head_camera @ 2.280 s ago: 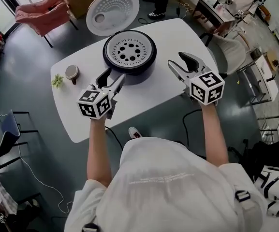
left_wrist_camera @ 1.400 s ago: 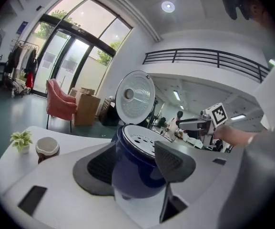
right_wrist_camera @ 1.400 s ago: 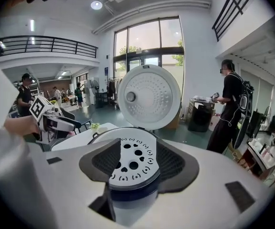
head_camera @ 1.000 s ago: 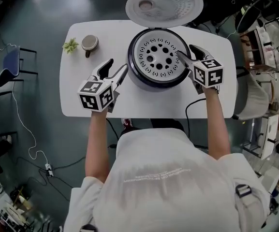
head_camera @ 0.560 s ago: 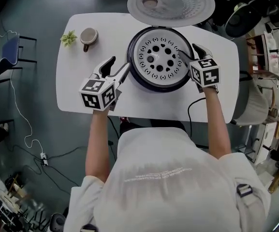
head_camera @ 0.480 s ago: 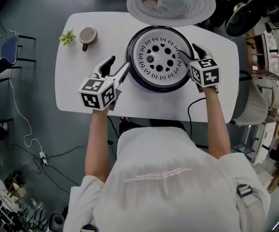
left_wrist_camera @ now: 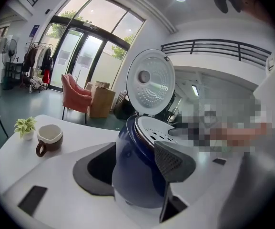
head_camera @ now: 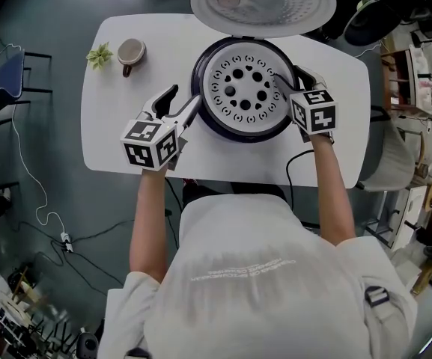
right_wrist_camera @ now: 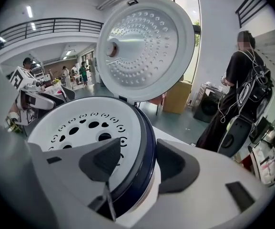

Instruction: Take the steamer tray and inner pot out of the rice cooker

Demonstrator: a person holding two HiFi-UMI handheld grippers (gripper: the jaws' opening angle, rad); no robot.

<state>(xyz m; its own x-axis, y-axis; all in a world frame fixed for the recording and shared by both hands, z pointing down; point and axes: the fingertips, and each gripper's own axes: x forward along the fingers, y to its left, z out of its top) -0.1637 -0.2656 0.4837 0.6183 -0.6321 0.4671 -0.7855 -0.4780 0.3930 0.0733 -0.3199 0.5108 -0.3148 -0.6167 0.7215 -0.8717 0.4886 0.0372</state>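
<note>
From the head view, the rice cooker (head_camera: pixel 199 99) stands on a white table (head_camera: pixel 111 118) with its lid (head_camera: pixel 264 2) swung up and back, and the white steamer tray (head_camera: pixel 234 112) sits in its top. A cup (head_camera: pixel 131 51) and a small plant (head_camera: pixel 99 54) stand well apart to the left. The left gripper (head_camera: pixel 184 97) is just beside the cooker's left side, and the right gripper (head_camera: pixel 289 75) is at its right rim. In the left gripper view, the jaws stand apart, with the cooker's blue body showing between them and neither pad pressing on it. In the right gripper view, the jaws have just been closing but are not gripping: one hangs over the tray, the other is outside the cooker wall, with the rim between them.
</note>
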